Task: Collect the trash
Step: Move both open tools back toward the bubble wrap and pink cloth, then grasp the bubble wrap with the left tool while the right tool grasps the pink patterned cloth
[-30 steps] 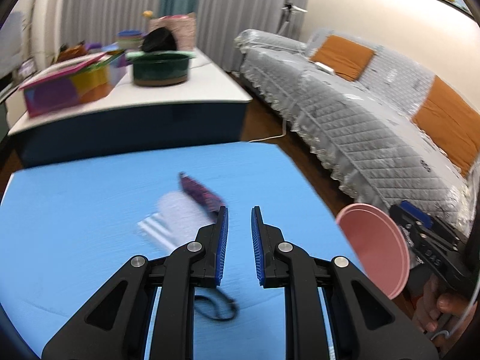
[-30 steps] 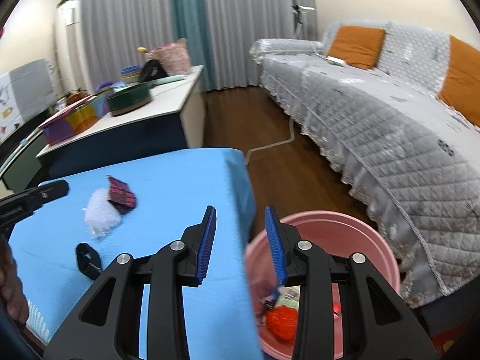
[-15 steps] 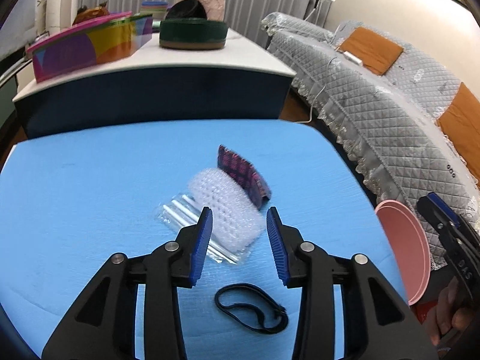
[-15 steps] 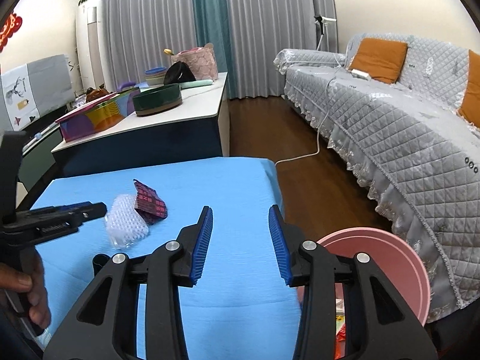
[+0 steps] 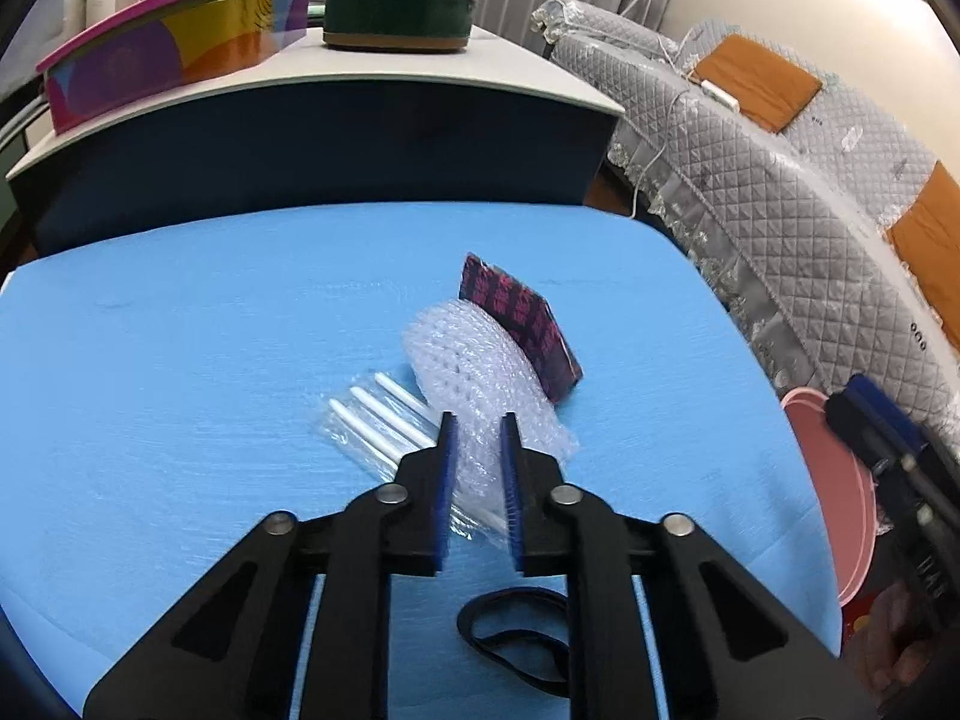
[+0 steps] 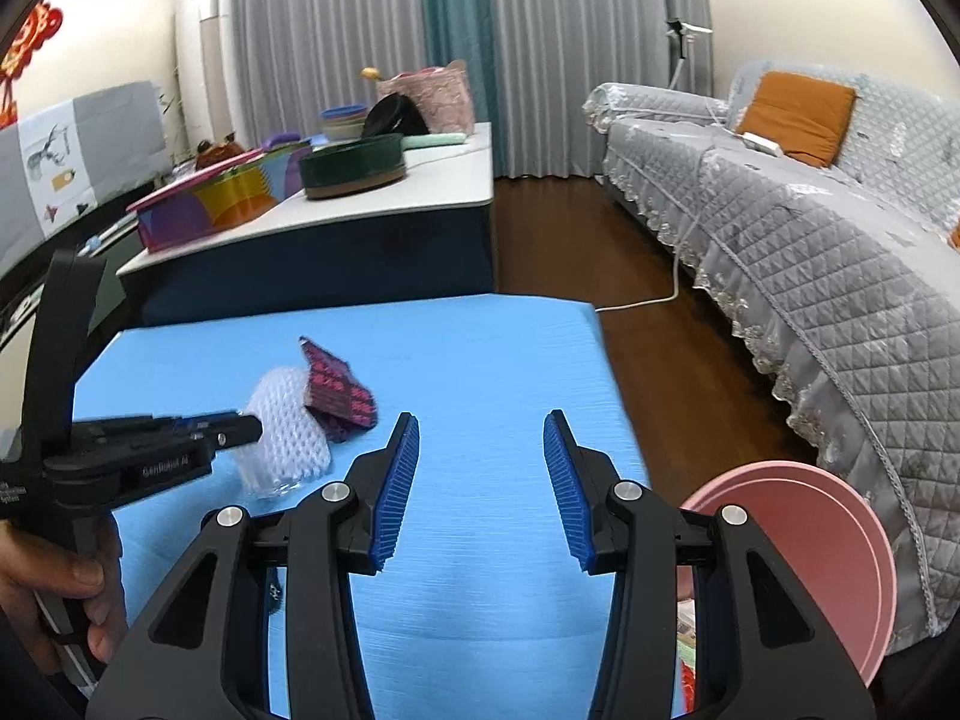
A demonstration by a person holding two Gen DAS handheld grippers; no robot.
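The bubble wrap (image 5: 480, 372) lies mid-table on the blue cloth (image 5: 180, 360), soft, light and springy, so I pinch its near edge. My left gripper (image 5: 477, 438) has just been closing on it (jaws nearly together). My right gripper (image 6: 480, 444) has been opening, half-spread and empty, beside the pink bin (image 6: 828, 516)

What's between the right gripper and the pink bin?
Nothing. In the right wrist view the right gripper stands open over bare blue table, and the pink bin sits just off the table's edge, partly behind the gripper's right finger.
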